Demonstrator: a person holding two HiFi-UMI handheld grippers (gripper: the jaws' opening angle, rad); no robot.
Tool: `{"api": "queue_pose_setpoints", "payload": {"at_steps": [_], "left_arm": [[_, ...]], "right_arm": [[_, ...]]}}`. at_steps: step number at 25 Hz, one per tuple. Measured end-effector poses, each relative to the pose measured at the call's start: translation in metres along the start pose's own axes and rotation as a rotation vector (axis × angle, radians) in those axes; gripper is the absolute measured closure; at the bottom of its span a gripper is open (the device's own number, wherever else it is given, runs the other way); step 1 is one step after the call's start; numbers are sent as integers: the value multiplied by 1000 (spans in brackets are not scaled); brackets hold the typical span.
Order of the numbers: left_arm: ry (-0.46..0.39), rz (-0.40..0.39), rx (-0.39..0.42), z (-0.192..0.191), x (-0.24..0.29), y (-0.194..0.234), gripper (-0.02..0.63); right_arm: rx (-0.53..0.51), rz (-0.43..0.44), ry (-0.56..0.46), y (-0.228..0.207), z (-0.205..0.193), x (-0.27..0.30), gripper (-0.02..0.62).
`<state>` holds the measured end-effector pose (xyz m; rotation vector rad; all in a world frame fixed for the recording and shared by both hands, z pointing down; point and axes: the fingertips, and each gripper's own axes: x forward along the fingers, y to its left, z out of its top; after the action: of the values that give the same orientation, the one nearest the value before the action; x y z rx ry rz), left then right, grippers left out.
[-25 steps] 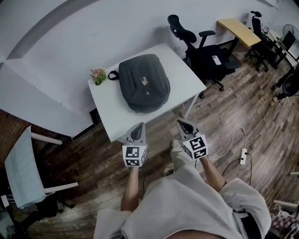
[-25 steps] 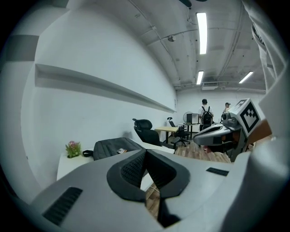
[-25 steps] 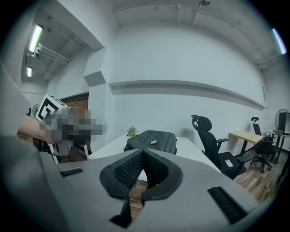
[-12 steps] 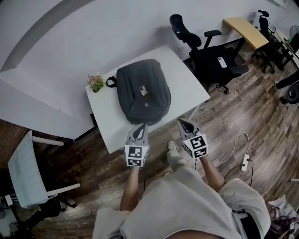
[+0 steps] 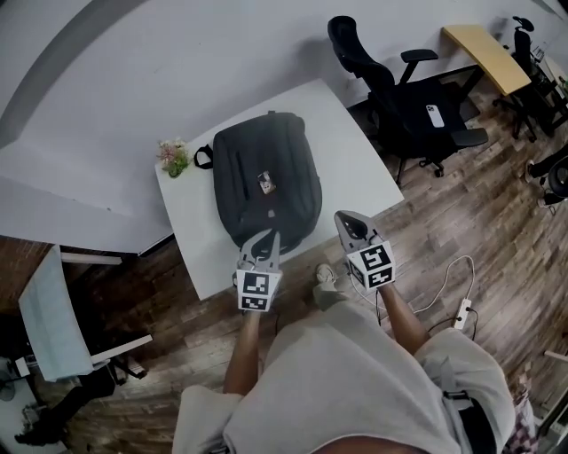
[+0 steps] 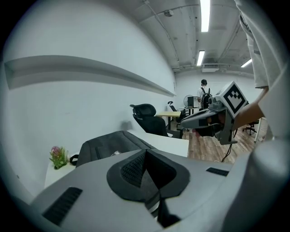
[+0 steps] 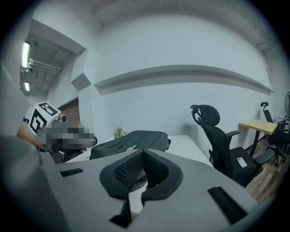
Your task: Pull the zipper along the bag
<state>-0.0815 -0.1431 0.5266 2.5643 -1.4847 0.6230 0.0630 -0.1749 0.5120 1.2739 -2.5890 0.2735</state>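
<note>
Hovering at the table (image 5: 359,155) edge — left gripper (image 5: 264,238) and right gripper (image 5: 344,218) closed, empty — bag (image 5: 262,186) ahead.

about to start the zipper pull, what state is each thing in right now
left tool: shut, empty, at the backpack's near end
right tool: shut, empty, by the table's front edge
backpack: lying flat on the table; zipper state unclear
small plant: upright by the backpack's handle
office chair: unoccupied, small white item on its seat

Even, bright indoor light; ceiling tubes (image 6: 205,12) glare overhead. Both gripper views bend strongly, with black corners, and their near foreground is soft. Shadows are faint.
</note>
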Motion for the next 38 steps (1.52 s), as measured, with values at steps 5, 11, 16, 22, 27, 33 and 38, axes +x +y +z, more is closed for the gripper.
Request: {"api": "queue_pose_setpoints", "payload": {"at_steps": [5, 11, 16, 22, 27, 33, 38], "left_arm": [[61, -11, 59, -2, 25, -5, 580], [179, -82, 227, -27, 43, -23, 578], [279, -201, 376, -53, 46, -38, 578], [354, -285, 584, -75, 44, -45, 557], [392, -334, 655, -84, 52, -44, 483], [435, -353, 694, -94, 63, -47, 469], [452, -339, 669, -95, 67, -44, 505]], "right_arm": [[19, 39, 18, -19, -4, 22, 581], [44, 56, 52, -27, -21, 39, 581], [48, 54, 78, -23, -32, 47, 581], [55, 26, 88, -15, -36, 47, 581], [46, 9, 106, -12, -42, 49, 581], [14, 9, 136, -16, -49, 52, 581], [-15, 32, 168, -28, -59, 66, 581]]}}
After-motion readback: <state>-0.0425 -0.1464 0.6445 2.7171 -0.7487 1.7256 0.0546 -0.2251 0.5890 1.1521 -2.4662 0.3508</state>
